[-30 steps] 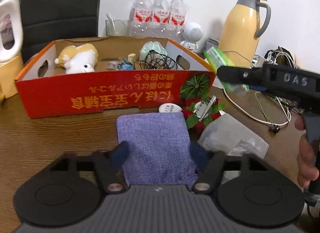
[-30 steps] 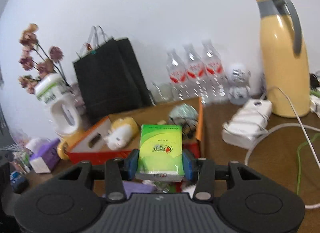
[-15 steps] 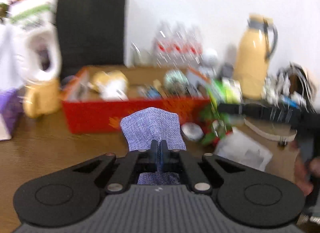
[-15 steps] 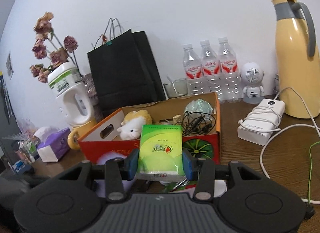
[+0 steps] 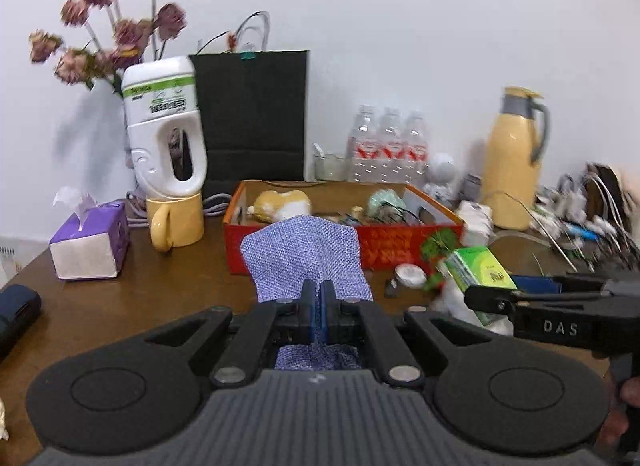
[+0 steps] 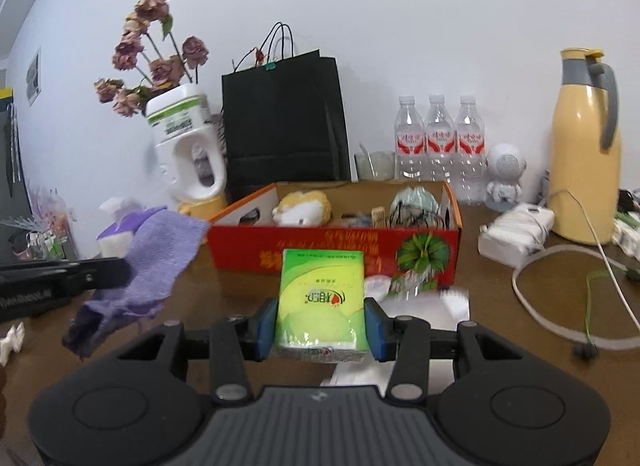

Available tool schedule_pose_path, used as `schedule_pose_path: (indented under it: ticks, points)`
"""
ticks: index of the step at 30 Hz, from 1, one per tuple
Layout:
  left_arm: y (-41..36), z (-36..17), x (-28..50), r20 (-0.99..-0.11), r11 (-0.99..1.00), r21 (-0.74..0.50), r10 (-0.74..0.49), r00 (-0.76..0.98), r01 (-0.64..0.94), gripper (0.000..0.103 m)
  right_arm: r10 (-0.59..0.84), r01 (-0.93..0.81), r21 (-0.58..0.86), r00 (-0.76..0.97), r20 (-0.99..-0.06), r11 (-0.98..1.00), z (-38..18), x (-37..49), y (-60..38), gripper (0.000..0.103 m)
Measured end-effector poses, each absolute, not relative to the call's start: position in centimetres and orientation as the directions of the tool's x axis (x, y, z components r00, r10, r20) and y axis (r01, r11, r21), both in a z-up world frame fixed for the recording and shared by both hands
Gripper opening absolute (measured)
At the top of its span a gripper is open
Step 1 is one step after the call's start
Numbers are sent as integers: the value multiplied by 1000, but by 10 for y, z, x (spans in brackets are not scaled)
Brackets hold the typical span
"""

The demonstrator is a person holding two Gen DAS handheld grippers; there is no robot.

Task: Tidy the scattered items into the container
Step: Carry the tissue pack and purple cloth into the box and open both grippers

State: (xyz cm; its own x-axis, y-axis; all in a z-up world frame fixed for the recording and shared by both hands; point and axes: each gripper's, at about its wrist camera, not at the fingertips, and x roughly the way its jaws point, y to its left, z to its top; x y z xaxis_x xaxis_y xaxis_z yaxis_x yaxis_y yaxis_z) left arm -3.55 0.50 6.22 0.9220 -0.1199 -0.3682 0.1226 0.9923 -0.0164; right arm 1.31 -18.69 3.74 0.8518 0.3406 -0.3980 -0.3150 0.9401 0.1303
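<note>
Purple cloth [image 5: 304, 254]: we hold it pinched in our left tongs [image 5: 318, 306], lifted off the counter [image 5: 120, 306], in front of the box.
Green tissue pack [image 6: 322, 298]: clamped between the pads of our right tongs [image 6: 320, 326], above the counter, short of the box.
Red cardboard box [image 6: 320, 250]: on the counter; plush toy [image 6: 304, 209] and tangled cables [image 6: 416, 217] inside.
Behind the box: black paper bag [image 6: 280, 121], three water bottles [image 6: 436, 141], yellow thermos [image 6: 584, 153].
</note>
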Motion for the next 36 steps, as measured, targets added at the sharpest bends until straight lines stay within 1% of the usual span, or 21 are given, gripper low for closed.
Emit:
schedule_pose_path:
  ticks: [2, 5, 8, 11, 14, 18, 24, 26, 29, 32, 33, 36]
  points:
    - [0, 55, -56, -372, 990, -5, -134, 918, 142, 3, 330, -297, 144, 853, -405, 944, 36, -8, -187, 44]
    - [-2, 47, -81, -385, 983, -25, -175, 906, 180, 3, 326, -276, 178, 856, -402, 944, 33, -37, -188, 44]
    - [-1, 40, -100, -385, 979, -47, -201, 901, 199, 3, 310, -265, 165, 866, -393, 950, 30, -63, -188, 44]
    - [2, 39, -106, -398, 981, -67, -191, 897, 180, 3, 300, -252, 169, 868, -397, 953, 29, -74, -187, 44]
    - [5, 45, -108, -380, 982, -79, -188, 906, 170, 3, 312, -264, 173, 863, -398, 949, 29, -74, -184, 44]
    - [4, 53, -97, -353, 983, -50, -182, 918, 176, 3, 325, -275, 181, 863, -387, 944, 34, -67, -185, 44]
    - [25, 76, -49, -296, 989, -56, -144, 944, 133, 3, 328, -263, 209, 860, -391, 942, 42, -33, -198, 44]
    - [32, 85, -25, -291, 988, -65, -154, 944, 141, 3, 332, -264, 218, 860, -388, 939, 48, -18, -204, 44]
    - [35, 99, 20, -284, 984, -52, -179, 942, 172, 3, 312, -259, 185, 872, -377, 948, 63, 16, -207, 44]
    - [28, 112, 75, -308, 978, -33, -205, 929, 204, 3, 309, -266, 162, 871, -383, 950, 77, 59, -206, 44]
    - [26, 115, 94, -315, 977, -44, -210, 926, 206, 3, 314, -272, 161, 869, -382, 949, 82, 77, -206, 44]
    - [12, 124, 160, -374, 964, -109, -264, 889, 241, 3, 327, -282, 169, 859, -393, 944, 94, 131, -203, 44]
